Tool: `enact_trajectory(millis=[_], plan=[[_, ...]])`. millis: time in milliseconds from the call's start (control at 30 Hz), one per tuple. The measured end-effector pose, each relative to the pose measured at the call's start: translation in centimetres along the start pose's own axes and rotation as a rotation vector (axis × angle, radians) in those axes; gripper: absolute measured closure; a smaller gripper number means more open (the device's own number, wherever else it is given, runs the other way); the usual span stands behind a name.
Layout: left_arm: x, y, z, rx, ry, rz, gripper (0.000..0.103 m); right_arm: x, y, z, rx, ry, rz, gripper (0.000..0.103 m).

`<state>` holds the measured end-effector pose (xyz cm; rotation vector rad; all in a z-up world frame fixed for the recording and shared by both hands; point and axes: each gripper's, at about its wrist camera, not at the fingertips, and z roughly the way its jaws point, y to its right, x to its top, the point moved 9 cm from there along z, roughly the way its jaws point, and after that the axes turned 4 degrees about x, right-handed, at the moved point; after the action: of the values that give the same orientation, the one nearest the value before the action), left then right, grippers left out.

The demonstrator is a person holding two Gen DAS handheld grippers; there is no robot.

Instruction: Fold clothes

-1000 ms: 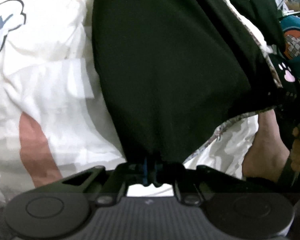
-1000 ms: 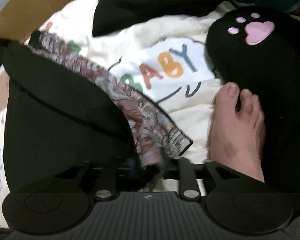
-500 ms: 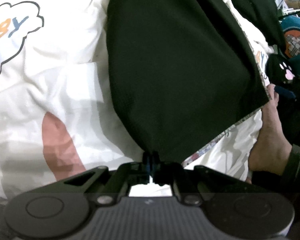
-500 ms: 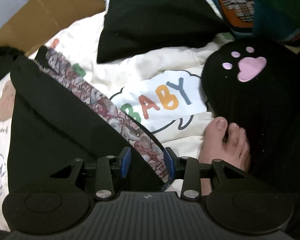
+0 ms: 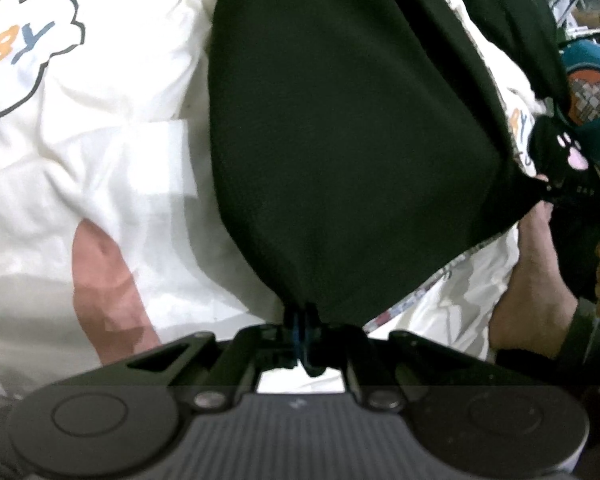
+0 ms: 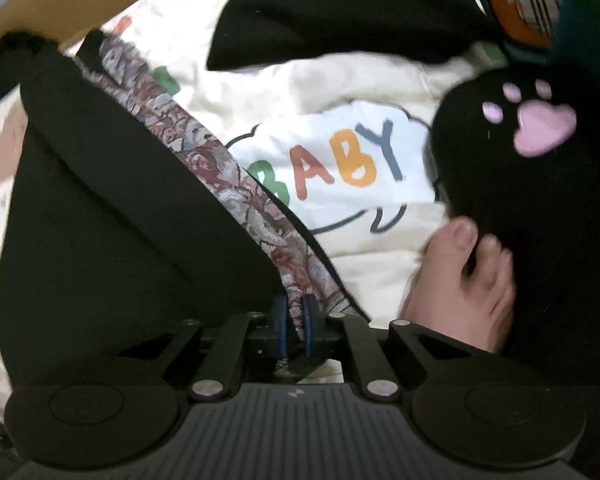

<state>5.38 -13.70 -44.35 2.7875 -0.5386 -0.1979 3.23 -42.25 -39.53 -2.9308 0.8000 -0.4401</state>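
A black garment (image 5: pixel 352 132) with a patterned woven lining lies over a cream "BABY" printed quilt (image 5: pixel 100 168). My left gripper (image 5: pixel 302 320) is shut on the garment's near corner, which bunches between its fingers. In the right wrist view the same black garment (image 6: pixel 112 220) shows its patterned edge band (image 6: pixel 228 184) running diagonally down to my right gripper (image 6: pixel 295 320), which is shut on that band. The cloth stretches between the two grippers.
A person's bare foot (image 6: pixel 460 280) rests on the quilt (image 6: pixel 340 92) just right of my right gripper. A black plush with a pink paw print (image 6: pixel 532 128) lies beyond it. Another black garment (image 6: pixel 332 12) lies farther back, brown cardboard (image 6: pixel 60 0) at upper left.
My right gripper opened half a second ago, then shut again on the patterned edge band. The left gripper kept its hold and the garment pulled tauter.
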Motion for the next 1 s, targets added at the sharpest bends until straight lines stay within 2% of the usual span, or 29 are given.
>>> enact_trajectory(millis=[333, 633, 667, 700, 767, 833, 867, 900, 1000], plan=[[-0.2, 1.2, -0.1, -0.013, 0.003, 0.028, 0.101, 1.5, 1.7, -1.0, -0.092, 0.047, 0.022, 0.096], [-0.7, 0.4, 1.4, -0.002, -0.034, 0.057, 0.101, 1.3, 2.6, -0.2, -0.142, 0.023, 0.025, 0.096], [-0.7, 0.3, 1.4, 0.002, -0.037, 0.059, 0.099, 1.4, 2.5, -0.3, -0.136, 0.024, 0.029, 0.095], [-0.6, 0.0, 1.2, 0.005, -0.044, 0.058, 0.092, 1.5, 2.4, -0.4, -0.130, 0.025, 0.033, 0.094], [-0.4, -0.3, 0.6, 0.007, -0.053, 0.056, 0.088, 1.6, 2.1, -0.6, -0.118, 0.026, 0.041, 0.092], [0.5, -0.7, -0.8, 0.017, -0.030, 0.062, 0.079, 1.8, 1.8, -0.7, -0.107, 0.028, 0.049, 0.087], [0.7, -0.9, -1.3, 0.022, -0.019, 0.061, 0.072, 1.9, 1.7, -0.8, -0.101, 0.029, 0.053, 0.082], [1.2, -1.2, -2.2, 0.024, -0.001, 0.058, 0.069, 2.0, 1.5, -0.9, -0.095, 0.030, 0.058, 0.077], [2.3, -2.3, -4.5, 0.020, 0.038, 0.045, 0.069, 2.2, 1.1, -1.1, -0.077, 0.032, 0.070, 0.073]])
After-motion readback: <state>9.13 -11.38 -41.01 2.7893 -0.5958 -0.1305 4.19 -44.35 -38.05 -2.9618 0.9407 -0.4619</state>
